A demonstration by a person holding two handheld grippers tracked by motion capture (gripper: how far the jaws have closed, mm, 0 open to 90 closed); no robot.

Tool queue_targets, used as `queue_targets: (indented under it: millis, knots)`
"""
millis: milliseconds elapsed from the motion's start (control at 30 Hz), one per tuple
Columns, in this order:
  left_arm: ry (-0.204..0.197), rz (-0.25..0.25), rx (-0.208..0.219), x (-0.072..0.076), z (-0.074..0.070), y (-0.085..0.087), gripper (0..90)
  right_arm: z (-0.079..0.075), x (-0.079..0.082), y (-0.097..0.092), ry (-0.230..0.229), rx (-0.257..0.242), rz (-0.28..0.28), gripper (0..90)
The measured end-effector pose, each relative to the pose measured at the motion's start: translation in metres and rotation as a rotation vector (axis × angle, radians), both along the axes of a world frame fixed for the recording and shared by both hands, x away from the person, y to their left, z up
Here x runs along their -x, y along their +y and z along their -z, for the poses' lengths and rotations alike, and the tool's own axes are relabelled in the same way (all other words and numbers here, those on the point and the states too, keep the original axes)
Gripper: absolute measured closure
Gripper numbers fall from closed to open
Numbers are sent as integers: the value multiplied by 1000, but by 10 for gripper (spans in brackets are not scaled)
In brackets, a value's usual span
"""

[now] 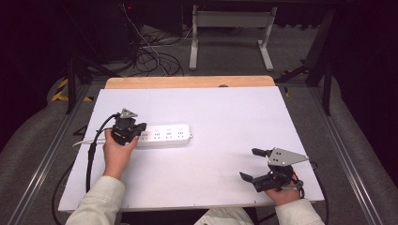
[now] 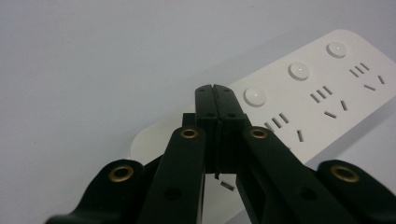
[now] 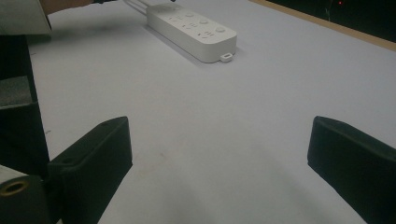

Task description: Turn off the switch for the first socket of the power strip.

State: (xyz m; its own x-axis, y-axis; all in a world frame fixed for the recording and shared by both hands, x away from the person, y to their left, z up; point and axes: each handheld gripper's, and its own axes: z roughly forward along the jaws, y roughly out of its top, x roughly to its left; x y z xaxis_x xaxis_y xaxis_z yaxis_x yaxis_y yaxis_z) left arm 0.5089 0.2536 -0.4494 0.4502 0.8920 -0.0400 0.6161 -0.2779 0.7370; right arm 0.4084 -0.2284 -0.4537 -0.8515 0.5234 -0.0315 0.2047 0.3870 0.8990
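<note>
No readable text, brand or number anywhere; the white power strip [image 2: 322,93] bears only unlabelled socket slots.

Right gripper [image 3: 219,154] jaws wide apart over white table [image 3: 261,107]; power strip [image 3: 191,30] well ahead.

White table top [image 1: 225,178]: centre of the high view, matte, with a bare wooden strip [image 1: 187,82] along its far edge.
Grey metal frame [image 1: 230,21]: top centre, two legs standing on the floor.
Loose cables [image 1: 150,56]: black and white, tangled, upper left.
Yellow-and-black hazard tape [image 1: 61,89]: left edge, on the floor.
Grey carpet [image 1: 356,140]: right of the table.
</note>
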Motion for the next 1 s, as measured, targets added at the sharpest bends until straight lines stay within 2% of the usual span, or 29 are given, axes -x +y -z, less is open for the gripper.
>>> queue_targets:
  millis: [67,233,433,533,733,833,1000]
  knots:
    - [13,-11,1,-2,3,1,900,0,0,0,1,0,0,69]
    - [5,-14,-2,-2,7,1,900,0,0,0,2,1,-2,69]
    - [-19,-23,-16,-3,12,-4,900,1,-1,0,5,-2,-1,68]
    - [-30,-39,-2,-3,14,-3,900,1,-1,0,6,-2,-2,68]
    - [-38,-43,-21,-2,15,-6,900,1,-1,0,8,-3,-1,68]
    - [-52,-39,-50,-2,16,-10,900,1,-1,0,10,-4,-1,68]
    - [-50,-43,-59,-2,16,-11,900,1,-1,0,10,-1,-1,68]
